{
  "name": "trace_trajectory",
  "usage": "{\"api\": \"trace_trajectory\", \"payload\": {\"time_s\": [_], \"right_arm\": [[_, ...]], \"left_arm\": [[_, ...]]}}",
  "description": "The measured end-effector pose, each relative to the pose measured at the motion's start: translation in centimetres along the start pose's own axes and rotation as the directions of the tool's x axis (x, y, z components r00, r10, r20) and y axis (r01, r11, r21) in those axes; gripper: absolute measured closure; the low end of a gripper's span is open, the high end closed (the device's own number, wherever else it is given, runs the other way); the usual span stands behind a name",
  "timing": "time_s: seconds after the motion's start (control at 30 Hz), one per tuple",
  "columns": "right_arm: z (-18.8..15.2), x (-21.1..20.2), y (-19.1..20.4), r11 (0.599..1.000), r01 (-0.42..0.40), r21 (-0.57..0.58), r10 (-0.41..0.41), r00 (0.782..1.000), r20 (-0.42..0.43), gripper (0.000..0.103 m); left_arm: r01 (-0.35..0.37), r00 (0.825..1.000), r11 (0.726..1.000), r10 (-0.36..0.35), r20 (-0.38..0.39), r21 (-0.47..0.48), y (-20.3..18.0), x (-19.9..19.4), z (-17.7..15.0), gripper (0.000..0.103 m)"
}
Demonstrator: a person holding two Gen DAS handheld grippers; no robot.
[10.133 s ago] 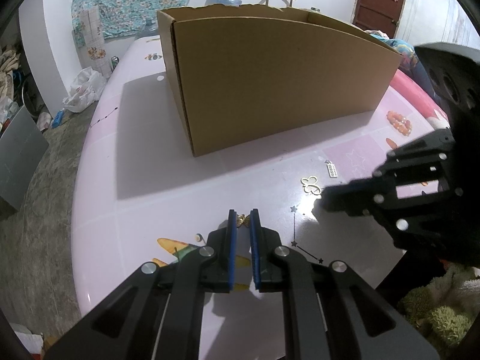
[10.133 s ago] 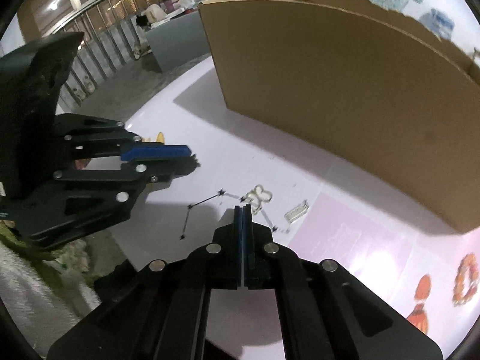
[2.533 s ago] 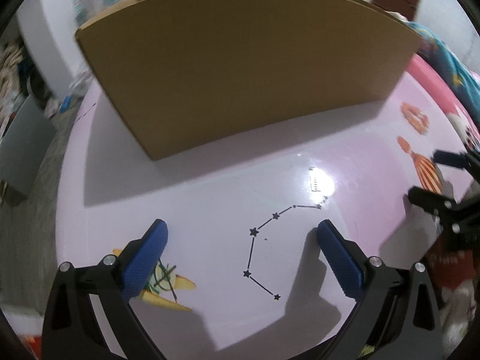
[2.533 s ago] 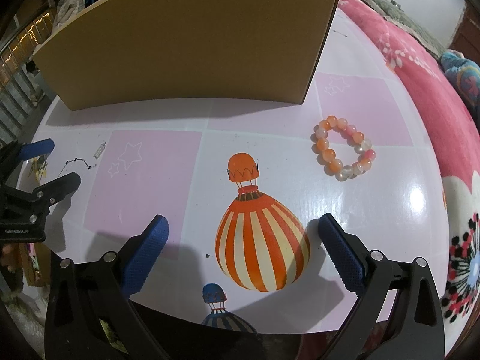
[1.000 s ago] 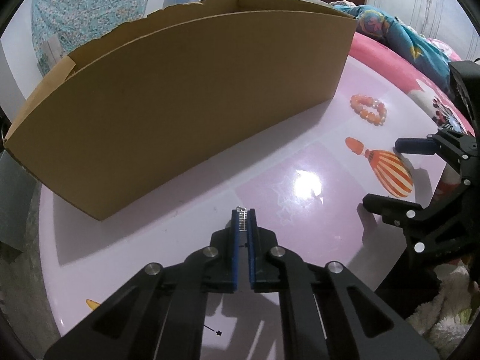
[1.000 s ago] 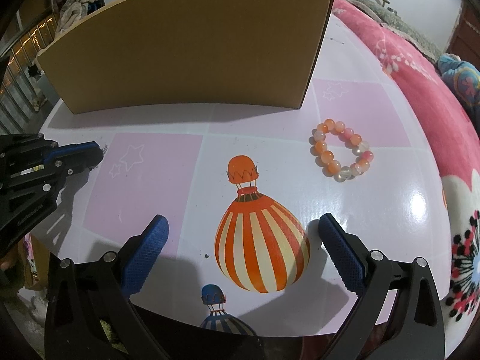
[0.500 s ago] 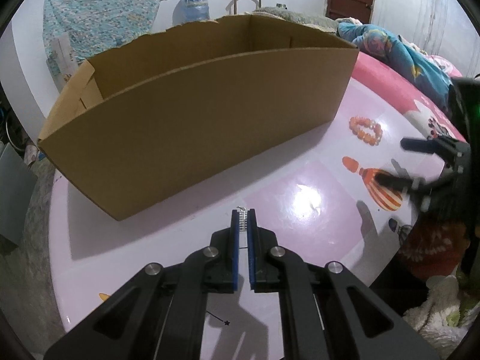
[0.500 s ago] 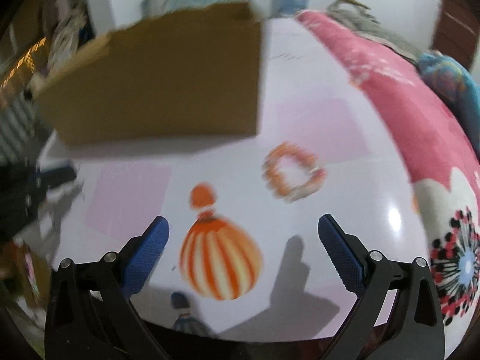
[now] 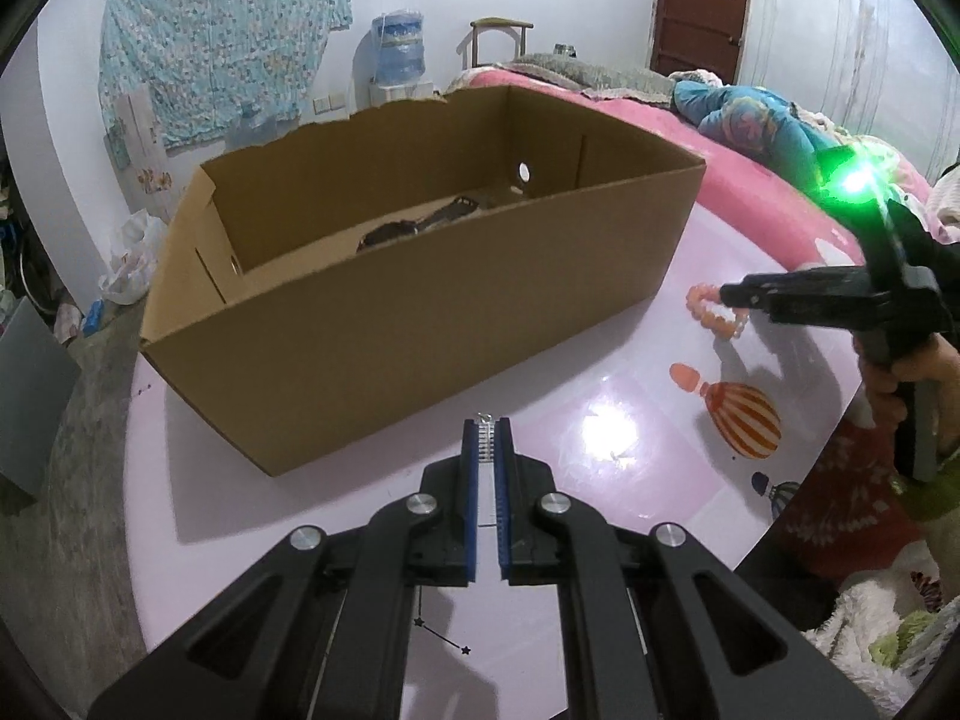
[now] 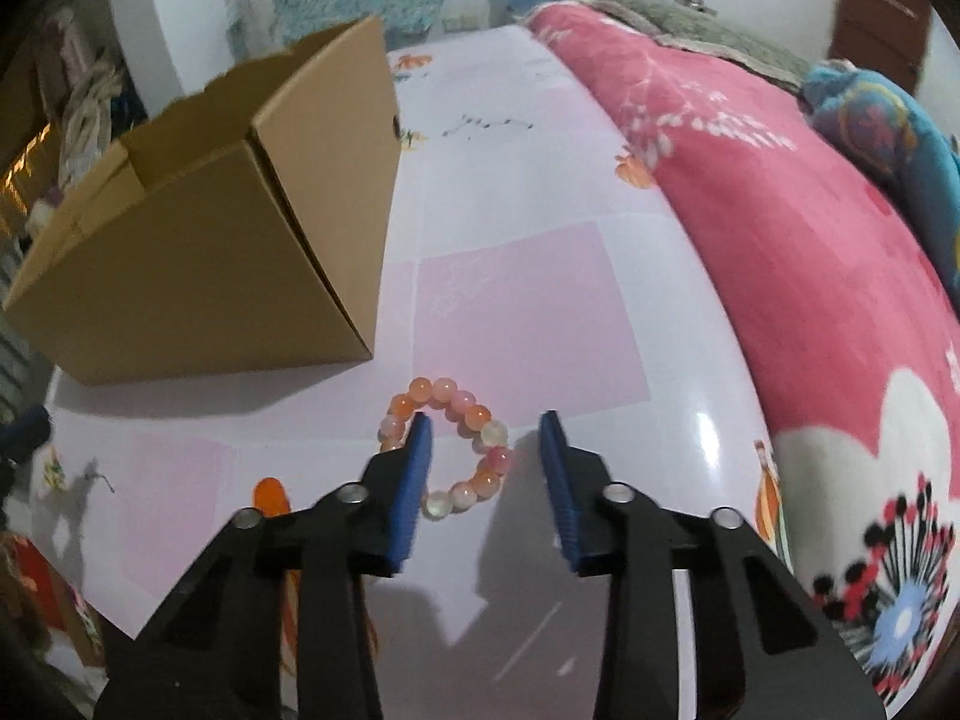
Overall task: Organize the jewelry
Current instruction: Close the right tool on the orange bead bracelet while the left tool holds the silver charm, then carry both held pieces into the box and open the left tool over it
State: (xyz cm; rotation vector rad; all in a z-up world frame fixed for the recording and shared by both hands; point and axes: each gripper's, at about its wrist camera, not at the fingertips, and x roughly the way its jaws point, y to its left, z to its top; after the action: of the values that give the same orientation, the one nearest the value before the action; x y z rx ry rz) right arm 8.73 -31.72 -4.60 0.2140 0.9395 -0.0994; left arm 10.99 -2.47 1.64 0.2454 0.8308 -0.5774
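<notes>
My left gripper (image 9: 486,423) is shut on a small silver clip (image 9: 485,420) and holds it above the pink table, in front of the open cardboard box (image 9: 420,312). A dark piece of jewelry (image 9: 420,222) lies on the box floor. My right gripper (image 10: 485,420) is open, low over an orange and pink bead bracelet (image 10: 474,420); its left finger (image 10: 414,462) covers the bracelet's left side. In the left wrist view the right gripper (image 9: 729,295) reaches over the bracelet (image 9: 708,315) at the right.
The box (image 10: 198,252) stands left of the bracelet. A pink blanket (image 10: 810,276) lies along the table's right edge. The tabletop (image 9: 630,438) carries a printed balloon (image 9: 744,417). A water bottle (image 9: 399,48) and chair stand behind.
My left gripper has risen with the clip, so the box's inside shows. My right gripper has moved forward to the bracelet and narrowed its jaws around it.
</notes>
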Motion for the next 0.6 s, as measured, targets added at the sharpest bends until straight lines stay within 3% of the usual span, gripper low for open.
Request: {"api": "trace_trajectory", "payload": {"time_s": [0.27, 0.6], "right_arm": [[0.1, 1.0, 1.3, 0.991, 0.065, -0.119, -0.067, 0.998, -0.007, 0.094], [-0.1, -1.7, 1.4, 0.995, 0.053, -0.088, -0.048, 0.997, 0.057, 0.096]], "left_arm": [[0.0, 1.0, 1.0, 0.0, 0.017, 0.001, -0.2, -0.6, 0.3, 0.099], [-0.01, 0.998, 1.0, 0.01, 0.067, 0.004, -0.2, -2.4, 0.7, 0.099]]}}
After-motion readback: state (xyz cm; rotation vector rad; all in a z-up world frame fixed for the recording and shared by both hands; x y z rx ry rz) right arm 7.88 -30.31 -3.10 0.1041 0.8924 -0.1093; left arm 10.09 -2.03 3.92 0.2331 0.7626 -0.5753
